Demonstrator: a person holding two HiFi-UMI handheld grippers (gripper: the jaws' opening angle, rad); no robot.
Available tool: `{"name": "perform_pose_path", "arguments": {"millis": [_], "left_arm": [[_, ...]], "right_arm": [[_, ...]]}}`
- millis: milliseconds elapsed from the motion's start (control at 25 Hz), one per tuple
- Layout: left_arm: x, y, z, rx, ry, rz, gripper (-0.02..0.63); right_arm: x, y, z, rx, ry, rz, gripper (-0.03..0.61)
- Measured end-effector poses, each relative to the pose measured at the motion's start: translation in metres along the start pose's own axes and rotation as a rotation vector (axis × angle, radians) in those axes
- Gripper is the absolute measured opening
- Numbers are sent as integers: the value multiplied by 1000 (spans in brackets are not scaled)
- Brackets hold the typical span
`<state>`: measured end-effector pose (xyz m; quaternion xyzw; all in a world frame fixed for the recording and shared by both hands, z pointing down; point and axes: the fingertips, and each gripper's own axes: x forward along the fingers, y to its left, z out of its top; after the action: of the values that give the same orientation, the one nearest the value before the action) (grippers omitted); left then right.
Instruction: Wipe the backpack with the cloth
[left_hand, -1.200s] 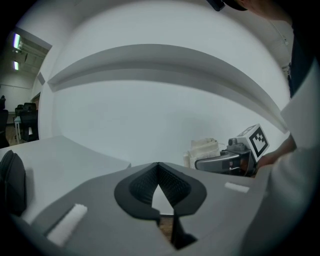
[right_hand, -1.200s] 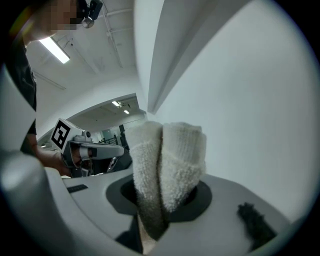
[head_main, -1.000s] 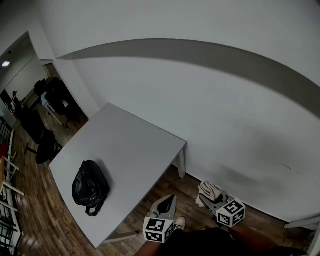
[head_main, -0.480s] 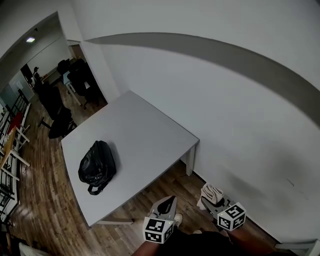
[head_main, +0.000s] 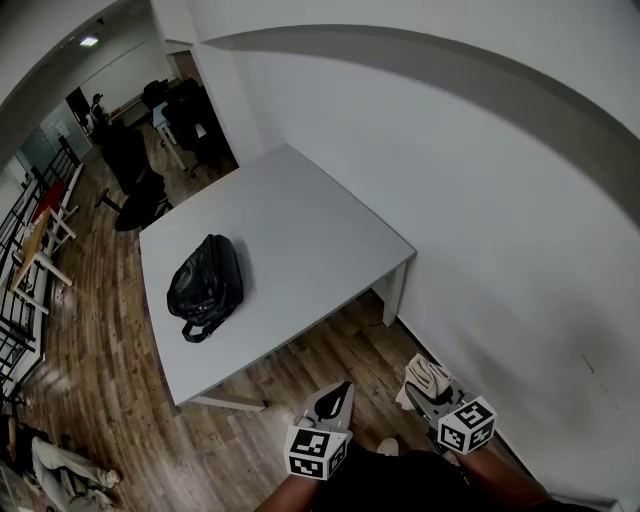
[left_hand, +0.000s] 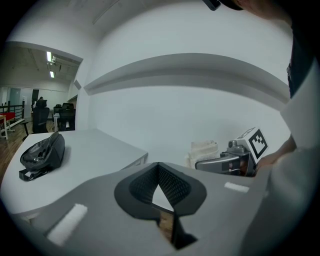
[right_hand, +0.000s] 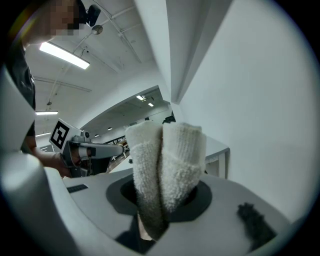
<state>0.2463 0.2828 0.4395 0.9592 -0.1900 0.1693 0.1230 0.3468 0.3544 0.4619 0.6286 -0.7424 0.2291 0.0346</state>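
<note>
A black backpack (head_main: 206, 283) lies on the left part of a grey table (head_main: 300, 250); the left gripper view shows the backpack (left_hand: 42, 152) far off at the left. My right gripper (head_main: 425, 390) is shut on a folded white cloth (head_main: 424, 378), which fills the right gripper view as a thick cloth (right_hand: 167, 165) roll between the jaws. My left gripper (head_main: 337, 402) is shut with nothing in it, its tips (left_hand: 159, 167) meeting. Both grippers hang low near my body, well away from the table and backpack.
A white wall (head_main: 480, 200) runs along the right, close to the table's far side. Wooden floor (head_main: 110, 400) lies in front of the table. Office chairs and desks (head_main: 150, 120) stand in the room behind. A railing (head_main: 25, 270) is at the far left.
The head view has swung and shifted, so the table and backpack now sit higher and more central. Both grippers kept their place and hold.
</note>
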Motion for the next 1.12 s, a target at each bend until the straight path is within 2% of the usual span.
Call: {"name": "perform_pose_path", "arguments": {"millis": [360, 840, 1120], "left_arm": [[-37, 15, -13, -34, -18, 116, 6], [-107, 65, -39, -90, -41, 320, 6], [-136, 94, -57, -120, -52, 394, 6]], "right_arm": [[17, 32, -11, -24, 28, 117, 100], [73, 97, -16, -103, 69, 317, 100], [106, 132, -23, -132, 83, 393, 100]]}}
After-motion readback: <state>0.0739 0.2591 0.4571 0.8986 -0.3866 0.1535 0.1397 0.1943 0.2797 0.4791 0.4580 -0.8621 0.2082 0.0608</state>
